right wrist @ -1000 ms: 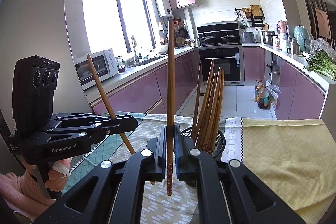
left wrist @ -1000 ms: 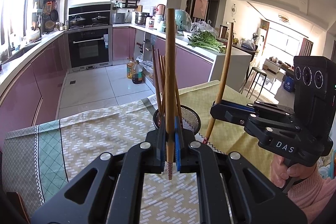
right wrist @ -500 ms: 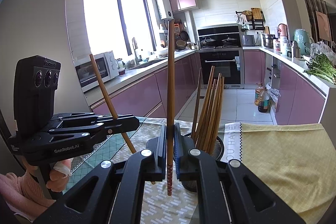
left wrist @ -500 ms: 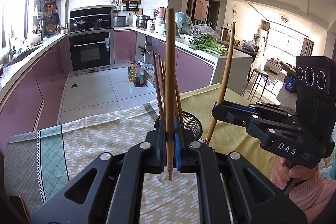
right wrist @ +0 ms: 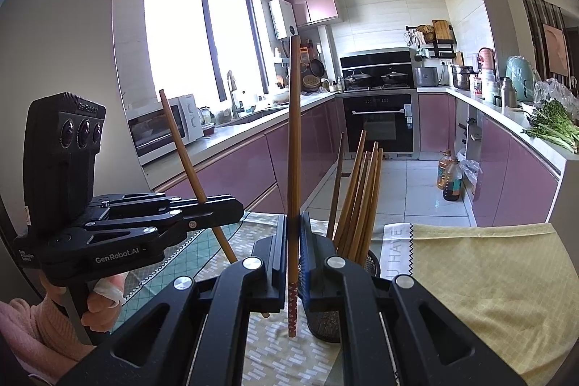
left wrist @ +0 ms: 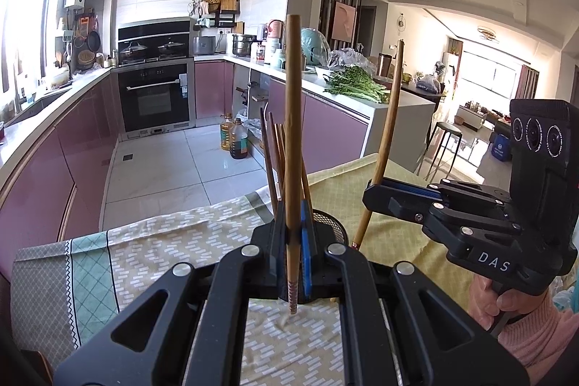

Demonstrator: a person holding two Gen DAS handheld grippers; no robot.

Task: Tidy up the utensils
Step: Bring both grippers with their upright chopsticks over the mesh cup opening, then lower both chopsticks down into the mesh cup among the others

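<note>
My left gripper (left wrist: 294, 234) is shut on a wooden chopstick (left wrist: 292, 118) held upright, its patterned tip down. My right gripper (right wrist: 292, 241) is shut on a second upright chopstick (right wrist: 294, 147). A black mesh holder (right wrist: 331, 321) with several chopsticks (right wrist: 358, 194) stands on the table just beyond both grippers; it also shows in the left wrist view (left wrist: 333, 223). The right gripper (left wrist: 372, 194) appears in the left wrist view to the right of the holder. The left gripper (right wrist: 231, 205) appears in the right wrist view to the left of the holder.
The table carries a patterned green and yellow cloth (left wrist: 152, 259) and a yellow cloth (right wrist: 488, 277). Behind is a kitchen with purple cabinets (left wrist: 47, 176), an oven (left wrist: 155, 96), oil bottles (left wrist: 235, 141) on the floor and greens (left wrist: 354, 85) on the counter.
Both grippers have risen a little with their chopsticks still clamped upright. The holder sits lower in both views.
</note>
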